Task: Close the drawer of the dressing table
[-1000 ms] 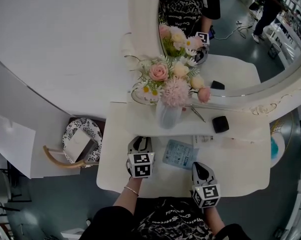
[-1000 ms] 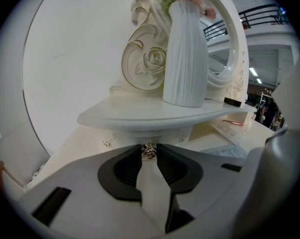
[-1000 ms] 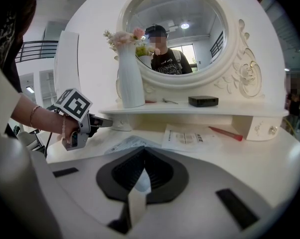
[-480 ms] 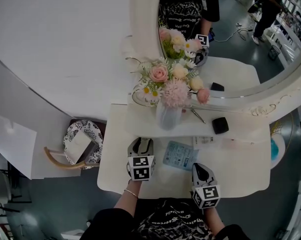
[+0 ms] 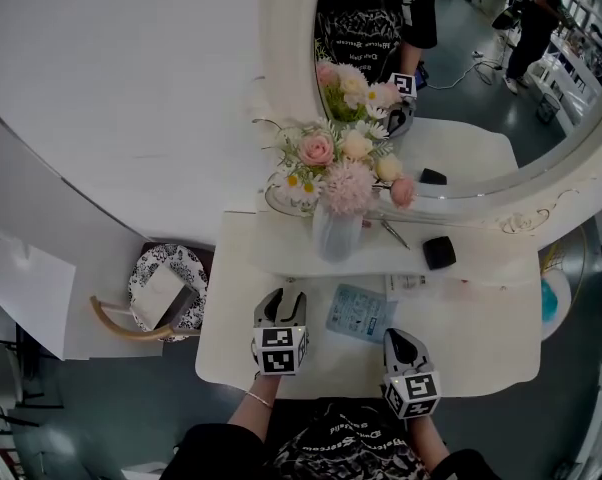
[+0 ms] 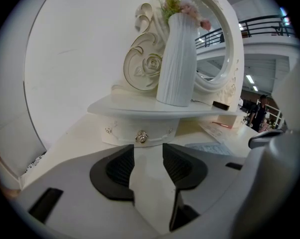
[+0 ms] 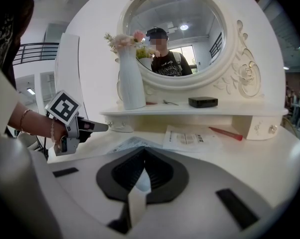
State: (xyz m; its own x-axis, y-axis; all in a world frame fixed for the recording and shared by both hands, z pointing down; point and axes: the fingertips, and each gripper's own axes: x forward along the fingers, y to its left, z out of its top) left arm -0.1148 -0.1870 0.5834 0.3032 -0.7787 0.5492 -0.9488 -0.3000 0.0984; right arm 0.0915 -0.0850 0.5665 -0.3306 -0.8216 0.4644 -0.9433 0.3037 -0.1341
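Note:
The small white drawer (image 6: 121, 131) with a round metal knob (image 6: 141, 137) sits under the left end of the dressing table's raised shelf (image 5: 381, 258), its front in line with the shelf edge. My left gripper (image 6: 148, 152) (image 5: 284, 300) is a short way in front of the knob and apart from it. Its jaws have just been opening and stand open, with nothing between them. My right gripper (image 7: 143, 172) (image 5: 400, 335) rests low over the tabletop (image 5: 481, 338) near the front edge, shut and empty.
A white ribbed vase (image 5: 336, 233) of flowers stands on the shelf above the drawer. A black box (image 5: 440, 250) lies on the shelf. Leaflets (image 5: 361, 310) and a red pen (image 7: 225, 132) lie on the tabletop. A patterned chair (image 5: 166, 283) stands to the left.
My left gripper has drawn back from the drawer front toward the person, and its jaws have spread apart. The right gripper has stayed where it was.

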